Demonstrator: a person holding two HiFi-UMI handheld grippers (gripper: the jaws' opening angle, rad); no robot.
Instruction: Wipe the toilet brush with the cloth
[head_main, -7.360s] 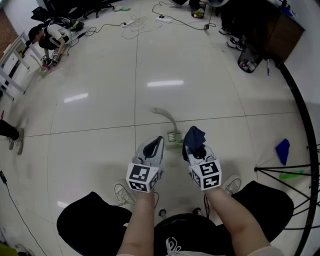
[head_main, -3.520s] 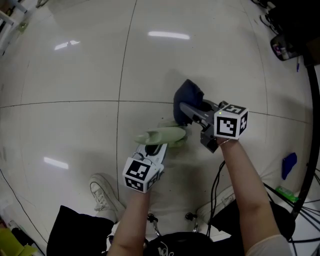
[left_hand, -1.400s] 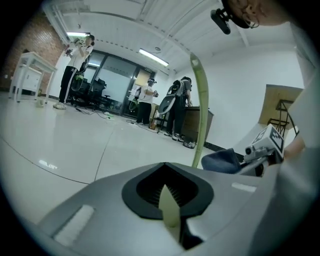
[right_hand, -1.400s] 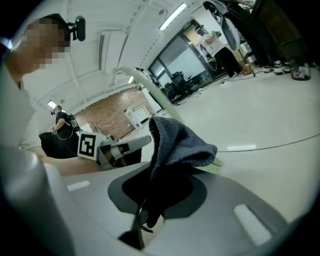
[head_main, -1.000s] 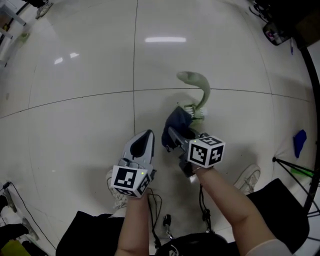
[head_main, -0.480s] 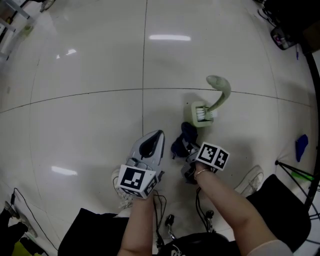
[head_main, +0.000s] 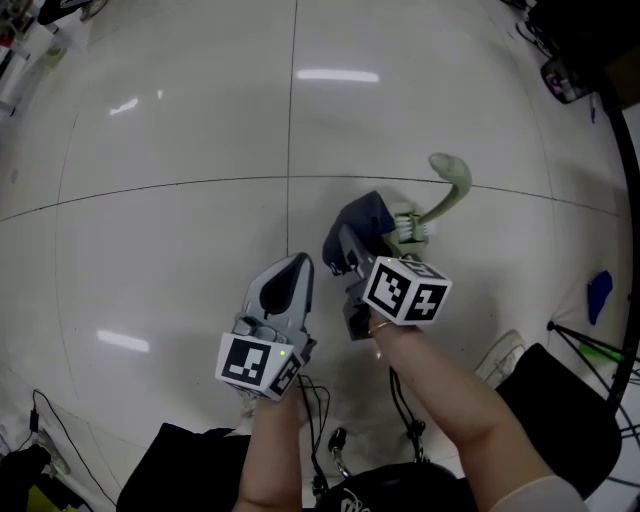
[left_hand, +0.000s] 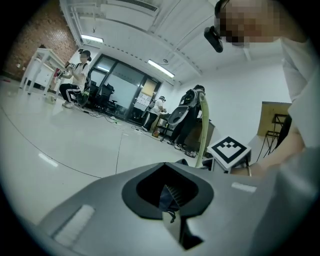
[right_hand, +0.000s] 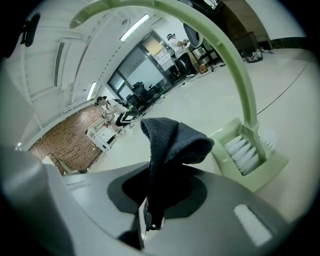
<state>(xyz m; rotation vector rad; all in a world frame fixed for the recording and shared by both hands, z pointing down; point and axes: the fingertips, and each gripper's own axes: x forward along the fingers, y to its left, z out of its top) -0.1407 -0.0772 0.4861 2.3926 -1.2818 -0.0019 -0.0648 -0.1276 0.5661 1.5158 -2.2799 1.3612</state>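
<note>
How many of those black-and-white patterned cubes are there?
2. One white cube with black square markers rides on the left hand-held gripper, lower left; the other cube rides on the right hand-held gripper, which clamps the dark blue cloth. None looks hidden.

Glossy pale floor tiles (head_main: 150, 250) mirror ceiling strip lights (left_hand: 161, 69).

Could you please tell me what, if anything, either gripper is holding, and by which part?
The right gripper pinches the dark cloth by its lower end, the rest bunched above the jaws. The left gripper is shut on nothing.
</note>
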